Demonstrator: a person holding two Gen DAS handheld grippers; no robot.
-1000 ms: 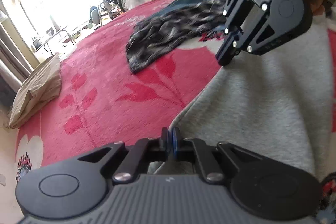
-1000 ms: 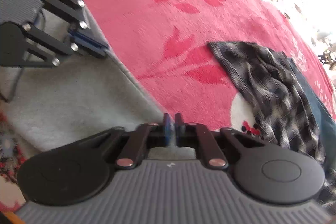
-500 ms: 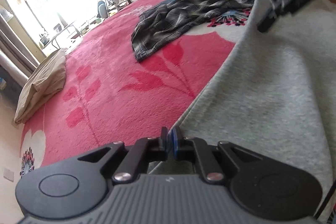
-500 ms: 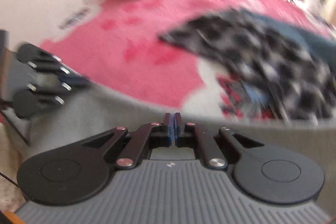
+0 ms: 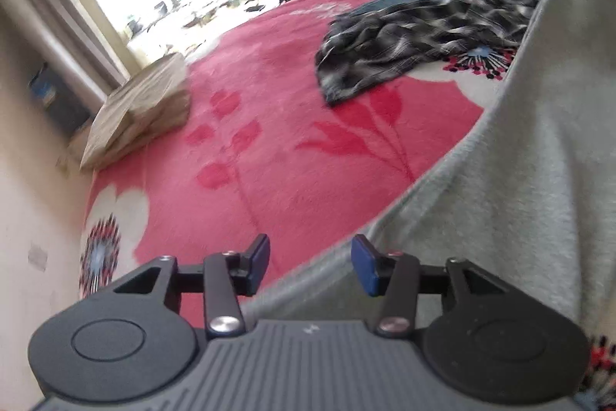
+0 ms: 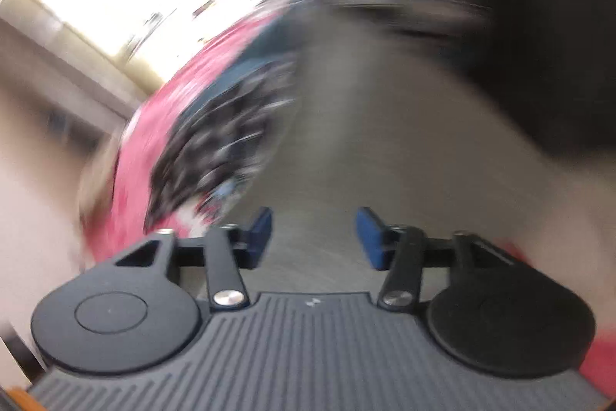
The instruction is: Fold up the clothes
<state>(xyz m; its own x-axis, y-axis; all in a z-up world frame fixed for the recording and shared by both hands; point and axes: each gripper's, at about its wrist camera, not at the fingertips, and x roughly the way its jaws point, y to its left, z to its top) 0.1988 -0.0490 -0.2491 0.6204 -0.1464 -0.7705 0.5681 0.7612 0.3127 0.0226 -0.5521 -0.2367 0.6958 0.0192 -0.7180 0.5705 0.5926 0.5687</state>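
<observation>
Covering bed: pink floral blanket (image 5: 292, 149)

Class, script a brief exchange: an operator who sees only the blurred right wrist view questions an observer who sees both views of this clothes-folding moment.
Operator: My picture is smeared. What is the left gripper doing?
Observer: Its jaws have just been opening; the edge of the grey garment lies in the gap, and neither pad presses it.
Operator: Is anything folded already?
Observer: Yes, a folded beige stack sits at the pink blanket's far edge, near the wall.
</observation>
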